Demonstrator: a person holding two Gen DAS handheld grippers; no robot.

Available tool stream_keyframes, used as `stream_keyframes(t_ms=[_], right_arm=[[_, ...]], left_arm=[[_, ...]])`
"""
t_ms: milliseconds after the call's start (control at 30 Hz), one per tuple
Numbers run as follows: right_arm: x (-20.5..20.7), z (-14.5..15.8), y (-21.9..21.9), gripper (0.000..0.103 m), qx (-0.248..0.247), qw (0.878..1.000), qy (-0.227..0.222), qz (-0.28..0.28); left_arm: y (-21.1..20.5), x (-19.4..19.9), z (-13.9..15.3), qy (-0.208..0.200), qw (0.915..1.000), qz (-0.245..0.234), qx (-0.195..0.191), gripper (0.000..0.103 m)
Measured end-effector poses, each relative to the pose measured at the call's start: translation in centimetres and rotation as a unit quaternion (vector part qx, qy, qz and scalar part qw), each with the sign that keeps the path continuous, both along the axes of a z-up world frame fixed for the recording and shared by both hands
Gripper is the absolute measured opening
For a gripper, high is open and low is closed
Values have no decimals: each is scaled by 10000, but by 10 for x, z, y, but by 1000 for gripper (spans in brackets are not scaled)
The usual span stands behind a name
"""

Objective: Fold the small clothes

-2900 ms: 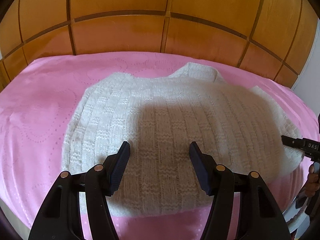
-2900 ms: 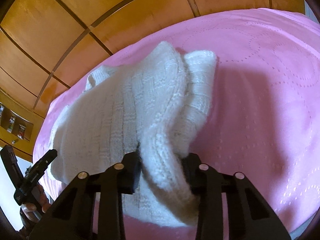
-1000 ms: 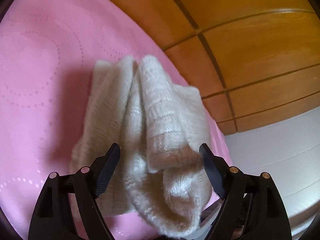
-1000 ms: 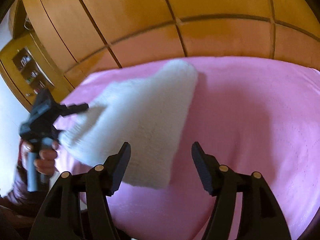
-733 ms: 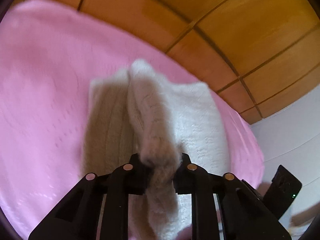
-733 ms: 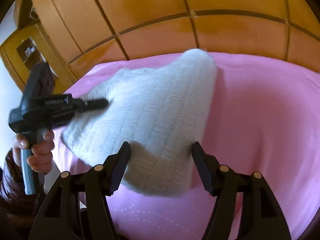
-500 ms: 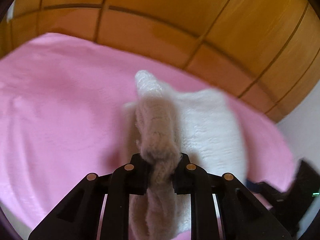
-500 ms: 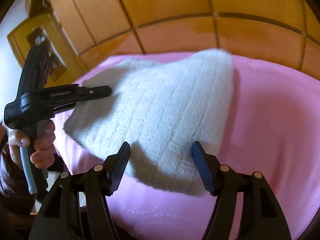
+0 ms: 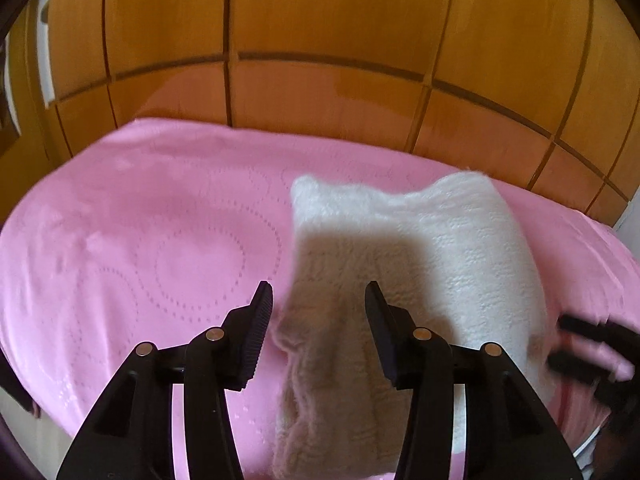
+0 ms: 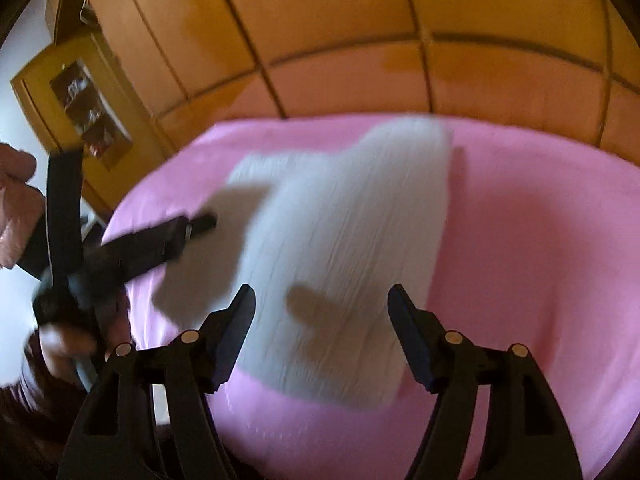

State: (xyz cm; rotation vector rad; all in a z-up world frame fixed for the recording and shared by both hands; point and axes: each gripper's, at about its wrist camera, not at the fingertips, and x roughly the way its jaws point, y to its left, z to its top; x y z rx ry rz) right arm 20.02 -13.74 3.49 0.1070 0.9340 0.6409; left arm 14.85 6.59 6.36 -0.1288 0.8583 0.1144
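White knit sweater (image 9: 452, 264) folded, lying on pink bedspread (image 9: 152, 240). Left gripper (image 9: 318, 312) just released it, opening; right gripper (image 10: 322, 314) unclenched, empty.

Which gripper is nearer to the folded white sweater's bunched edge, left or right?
Left. The left gripper hangs open right over the white sweater's bunched edge, jaws just released. The right gripper, also open, hovers above its flat near end.

Folded white sweater (image 10: 344, 248) on pink bedspread (image 10: 532, 264), right gripper (image 10: 322, 300) above it, jaws apart, left gripper (image 10: 200, 222) at its left edge, wooden headboard (image 10: 360, 40) behind.
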Motion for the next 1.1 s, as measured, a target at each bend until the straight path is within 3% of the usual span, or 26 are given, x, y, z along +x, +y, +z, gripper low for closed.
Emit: stream_keyframes(t_ms=[333, 533, 733, 833, 933, 1000, 1100], right_arm=[[66, 7, 29, 69, -423, 9990, -117, -113], [90, -1, 40, 69, -549, 9984, 145, 22], [131, -58, 59, 75, -986, 9920, 787, 25], [141, -71, 56, 82, -762, 9928, 919, -134], [137, -58, 42, 85, -290, 9958, 859, -126], [129, -50, 18, 93, 149, 9961, 812, -299], [116, -52, -17, 95, 557, 9925, 939, -544]], left_arm=[[-7, 0, 1, -53, 9998, -173, 71, 52], [-3, 5, -7, 44, 9999, -146, 33, 52], [9, 14, -35, 405, 9990, -76, -171, 53], [20, 17, -49, 456, 9980, -21, -441, 56], [26, 17, -53, 435, 9975, -21, -558, 58], [31, 15, -54, 408, 9968, -83, -678, 58], [37, 11, -56, 313, 9957, -209, -843, 58]])
